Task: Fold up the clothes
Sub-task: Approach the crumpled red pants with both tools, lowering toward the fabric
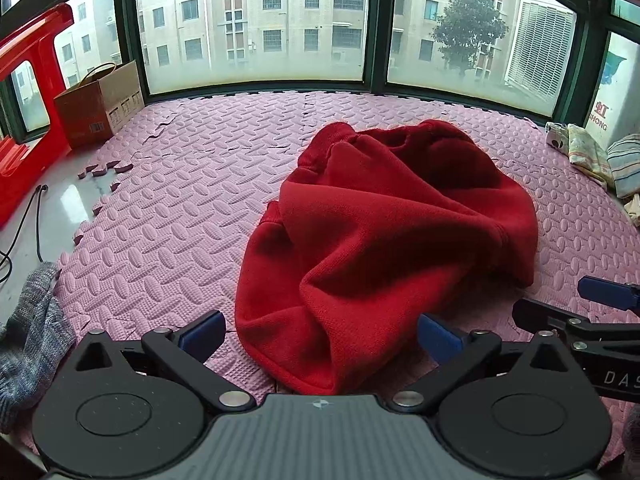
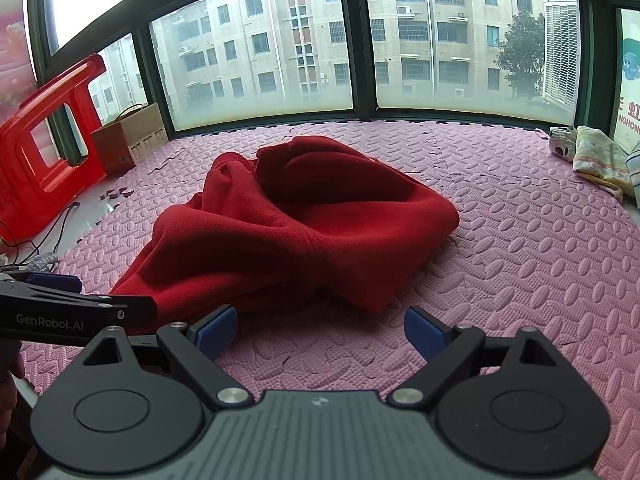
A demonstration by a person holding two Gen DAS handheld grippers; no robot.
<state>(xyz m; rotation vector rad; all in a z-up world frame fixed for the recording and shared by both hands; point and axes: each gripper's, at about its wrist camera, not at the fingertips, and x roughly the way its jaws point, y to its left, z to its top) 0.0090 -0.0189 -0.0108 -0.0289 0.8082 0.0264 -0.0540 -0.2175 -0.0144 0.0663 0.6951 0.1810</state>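
My left gripper (image 1: 320, 332) was spread wide, the near hem of the red sweater (image 1: 384, 216) lying between its fingers. My right gripper (image 2: 320, 330) gaped wide over bare pink mat (image 2: 520, 240), the crumpled sweater at 11 o'clock. Beyond, a box (image 2: 130, 138) sat at 10 o'clock by the window (image 2: 360, 40).

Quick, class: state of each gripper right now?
Left gripper: open, holding nothing; the red garment lies between its fingers.
Right gripper: open, empty.

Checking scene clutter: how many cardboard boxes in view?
1: the cardboard box at the far left by the window, beside the red plastic stool. More may be hidden behind the stool.
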